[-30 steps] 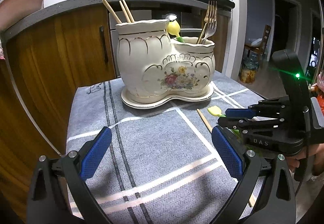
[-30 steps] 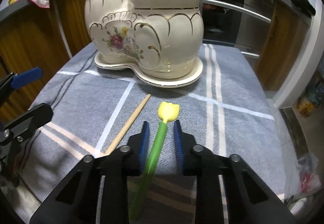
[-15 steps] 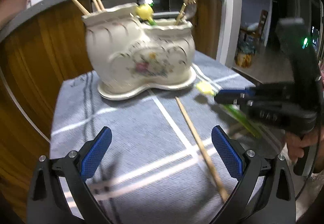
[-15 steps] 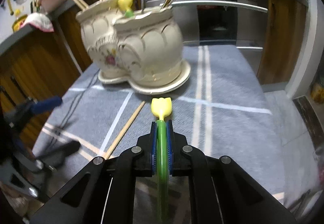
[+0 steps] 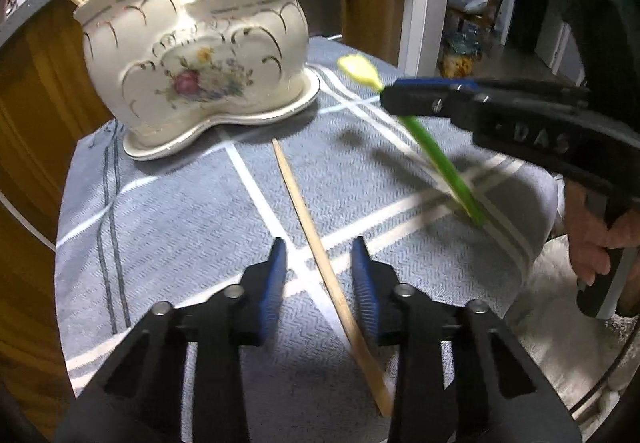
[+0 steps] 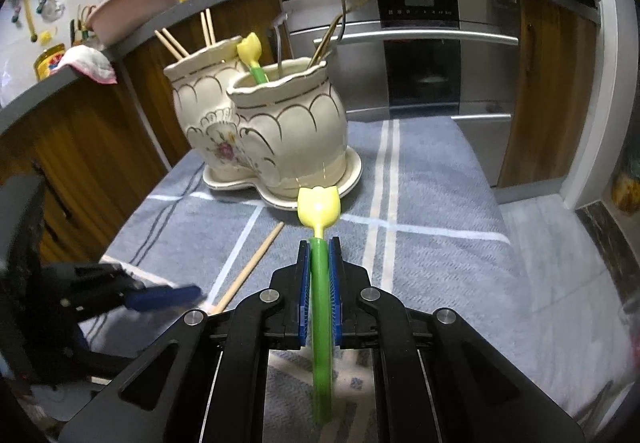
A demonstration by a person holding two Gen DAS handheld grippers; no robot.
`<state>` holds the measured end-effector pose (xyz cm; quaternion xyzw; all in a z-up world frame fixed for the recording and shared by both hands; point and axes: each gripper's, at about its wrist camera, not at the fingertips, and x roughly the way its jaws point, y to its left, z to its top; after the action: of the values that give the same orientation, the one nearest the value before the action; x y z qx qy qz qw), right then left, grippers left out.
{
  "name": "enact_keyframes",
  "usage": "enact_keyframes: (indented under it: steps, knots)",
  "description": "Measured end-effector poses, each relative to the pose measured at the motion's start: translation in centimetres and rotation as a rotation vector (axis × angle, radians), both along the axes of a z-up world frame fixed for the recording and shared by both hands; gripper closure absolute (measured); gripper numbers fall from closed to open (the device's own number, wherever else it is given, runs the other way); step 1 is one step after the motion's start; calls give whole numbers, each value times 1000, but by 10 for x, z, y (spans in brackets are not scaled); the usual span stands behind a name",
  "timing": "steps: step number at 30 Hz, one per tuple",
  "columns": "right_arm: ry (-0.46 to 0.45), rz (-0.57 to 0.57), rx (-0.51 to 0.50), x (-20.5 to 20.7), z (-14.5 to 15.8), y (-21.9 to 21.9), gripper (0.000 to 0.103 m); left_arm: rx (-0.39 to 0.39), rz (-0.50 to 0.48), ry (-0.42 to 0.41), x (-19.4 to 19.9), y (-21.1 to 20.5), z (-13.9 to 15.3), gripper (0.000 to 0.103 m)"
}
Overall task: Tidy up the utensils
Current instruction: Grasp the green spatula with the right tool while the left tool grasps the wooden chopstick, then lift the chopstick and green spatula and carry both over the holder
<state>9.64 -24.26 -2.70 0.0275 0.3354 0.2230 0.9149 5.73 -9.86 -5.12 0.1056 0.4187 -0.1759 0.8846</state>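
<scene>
Green and yellow, the tulip-shaped utensil [image 6: 320, 283] sits clamped between the fingers of your right gripper [image 6: 319, 275], its yellow head pointing toward the ceramic holder [image 6: 280, 131] and its stem lifted off the grey striped cloth [image 6: 440, 243] on the desk. Your left gripper [image 5: 318, 283] is closing its fingers around the wooden chopstick [image 5: 316, 243], which lies on the cloth between the blue pads; they do not press on it yet. The holder stands at the far side of the cloth on its own saucer, with chopsticks [image 6: 188, 37] in its left compartment, forks [image 6: 352, 3] in the right one and a second tulip utensil [image 6: 252, 55] rising between them.
</scene>
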Motion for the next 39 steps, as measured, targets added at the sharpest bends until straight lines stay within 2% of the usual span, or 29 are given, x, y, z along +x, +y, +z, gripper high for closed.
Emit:
enact_keyframes:
  steps: [3,4,7,12,21,24,34,39]
  knots:
    - [-11,-4,9,-1,2,-3,93,10,-11,-1,0,-1,0,91]
    - [-13,-5,12,-2,3,-4,93,18,-18,1,0,-1,0,93]
    - [-30,-3,28,-4,7,-4,93,24,-21,13,4,0,1,93]
    - [-64,13,40,-9,13,-2,93,-39,3,80,18,12,4,92]
    - [-134,14,59,-17,24,-3,93,-34,-5,50,14,16,5,96]
    - [-159,6,64,-19,27,-4,93,-34,-13,26,9,21,8,99]
    - [-257,-9,58,-33,40,2,93,-68,-40,-84,-12,42,30,99]
    - [-312,-16,79,-40,52,3,93,-144,-58,-212,-21,56,53,99]
